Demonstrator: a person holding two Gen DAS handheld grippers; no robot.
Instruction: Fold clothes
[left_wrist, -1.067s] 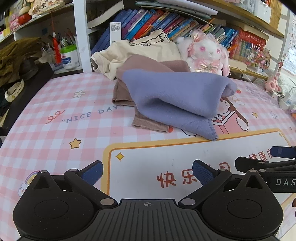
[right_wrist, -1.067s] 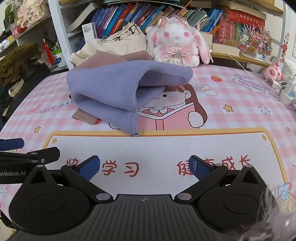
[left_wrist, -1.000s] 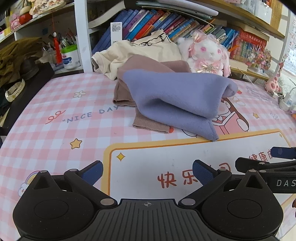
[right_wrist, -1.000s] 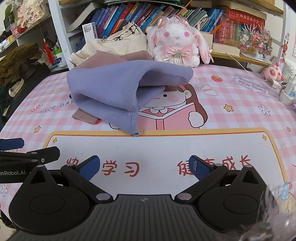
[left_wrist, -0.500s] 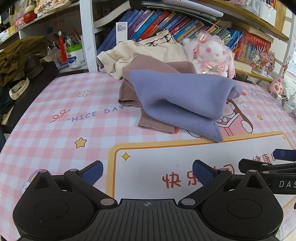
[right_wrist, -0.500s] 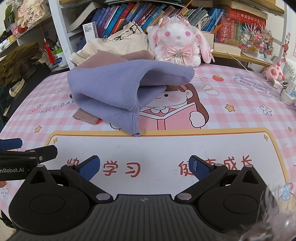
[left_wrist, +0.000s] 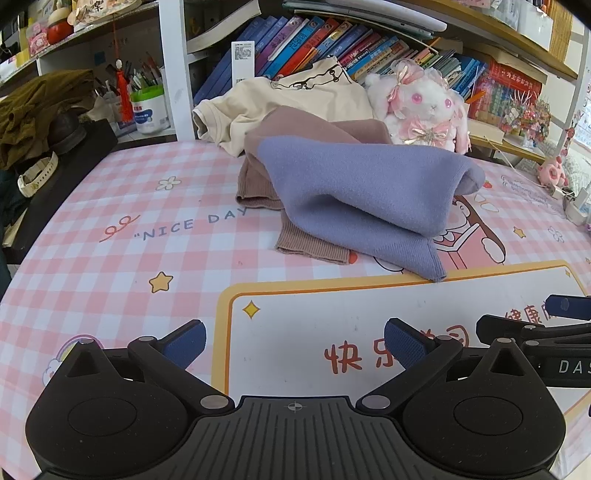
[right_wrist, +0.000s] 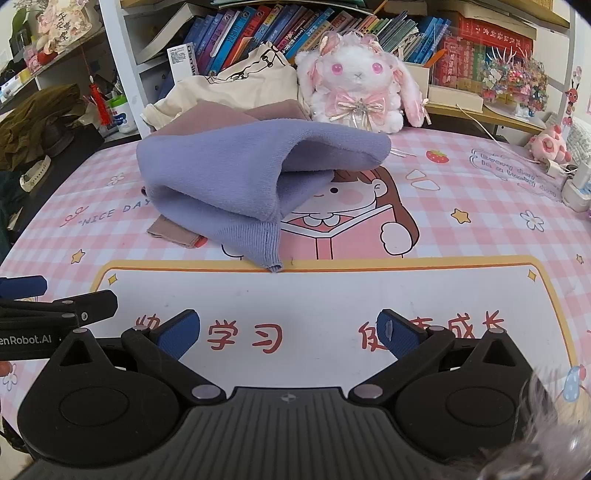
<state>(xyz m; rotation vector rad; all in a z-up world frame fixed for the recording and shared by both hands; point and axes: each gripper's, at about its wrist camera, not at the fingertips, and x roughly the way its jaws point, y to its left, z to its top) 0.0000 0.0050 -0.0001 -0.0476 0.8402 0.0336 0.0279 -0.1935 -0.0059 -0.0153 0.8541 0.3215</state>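
1. Both wrist cameras have crept nearer the clothes over the past second: the purple knit sweater now fills more of the upper centre of the left view, while nothing on the desk has been disturbed. Judged from that, this is an approach, with folding of this pile not yet begun.
2. The left gripper sits at the bottom of its frame, jaws spread wide, blue pads holding nothing.
3. The right gripper is likewise wide open and empty, low over the white panel of the pink gingham desk mat.
4. The purple sweater lies loosely doubled over, soft and fleecy, its ribbed hem trailing to a point at the mat's yellow border in mid-frame.
5. Beneath it, a mauve ribbed garment pokes out at left centre; behind, a cream T-shirt slumps against the bookshelf.
6. A fluffy white-and-pink plush rabbit sits upright at upper centre of the right view, just behind the pile.
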